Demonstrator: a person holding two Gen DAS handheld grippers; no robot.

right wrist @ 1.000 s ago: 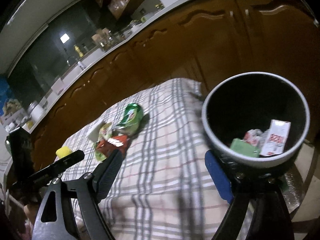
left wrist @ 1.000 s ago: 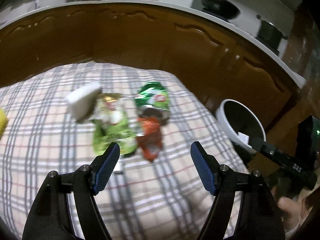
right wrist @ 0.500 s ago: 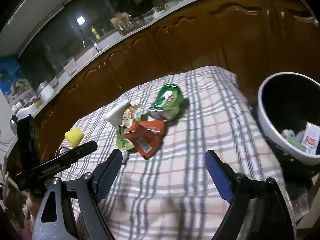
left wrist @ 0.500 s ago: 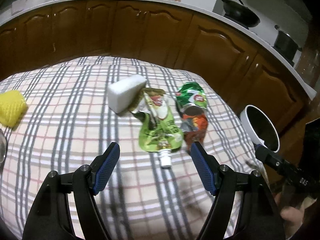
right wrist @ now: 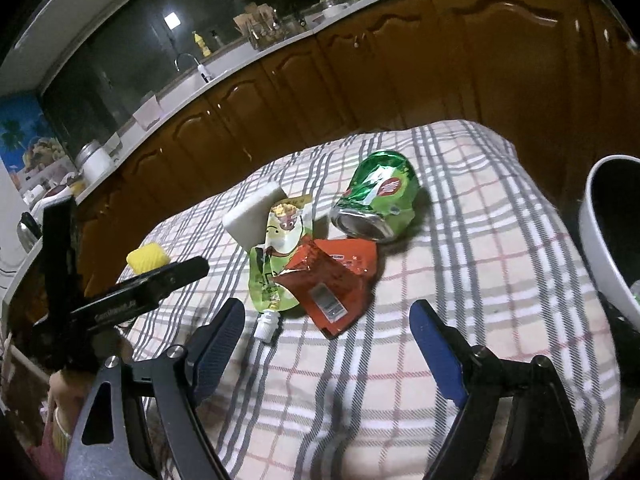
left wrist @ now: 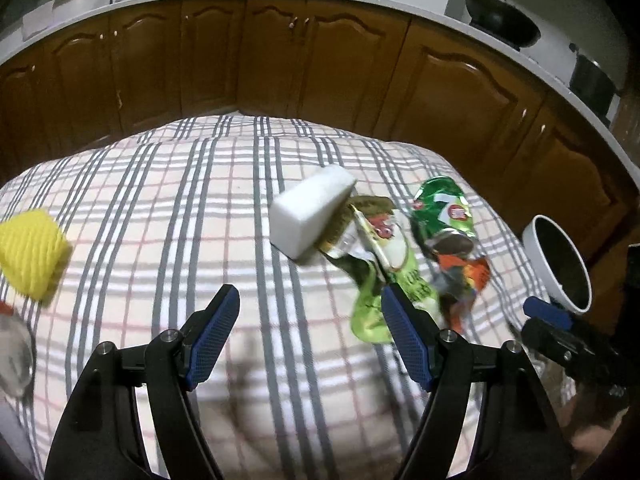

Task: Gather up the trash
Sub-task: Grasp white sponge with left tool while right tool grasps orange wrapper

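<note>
On the checked tablecloth lies a heap of trash: a crushed green can, a red wrapper, a green spouted pouch and a white sponge block. My right gripper hangs open just short of the red wrapper, nothing between its blue pads. My left gripper is open over bare cloth, left of the pouch. A white bin stands off the table's right edge.
A yellow ribbed object sits at the table's left side, with a glass item near it. Brown kitchen cabinets and a counter with a pan run behind the table. The left gripper's body crosses the right wrist view.
Both grippers have swung left across the table. The bin has slid from the middle to the right edge of the right wrist view, and the trash heap now lies ahead of the right gripper.
</note>
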